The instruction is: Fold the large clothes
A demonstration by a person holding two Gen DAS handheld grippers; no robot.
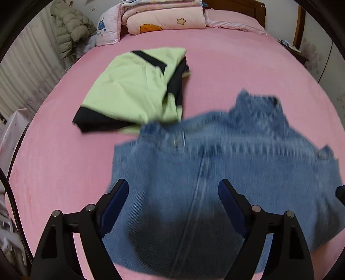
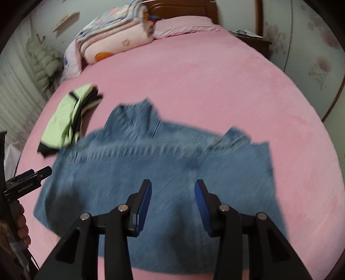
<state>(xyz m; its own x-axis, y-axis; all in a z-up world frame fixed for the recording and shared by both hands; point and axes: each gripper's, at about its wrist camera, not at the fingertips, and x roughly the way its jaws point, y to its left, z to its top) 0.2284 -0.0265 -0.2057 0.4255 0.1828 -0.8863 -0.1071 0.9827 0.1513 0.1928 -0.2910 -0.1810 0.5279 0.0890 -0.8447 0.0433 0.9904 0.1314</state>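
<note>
Denim jacket point(image 1: 226, 172): blue, blurred, folded and spread on the near part of the pink bed point(image 1: 248, 75), collar towards the headboard. Left gripper point(image 1: 173, 204): above the jacket's left part, jaws wide apart, nothing between the pads. Right gripper point(image 2: 173, 202): above the jacket's middle, jaws partly open, holding nothing. Green and black garment point(image 1: 133, 90): folded, just beyond the jacket's left corner, which overlaps its near edge. Stacked quilts point(image 1: 163, 15): at the bed's head, well apart. Puffer coat point(image 1: 71, 30): hanging at far left, off the bed.
</note>
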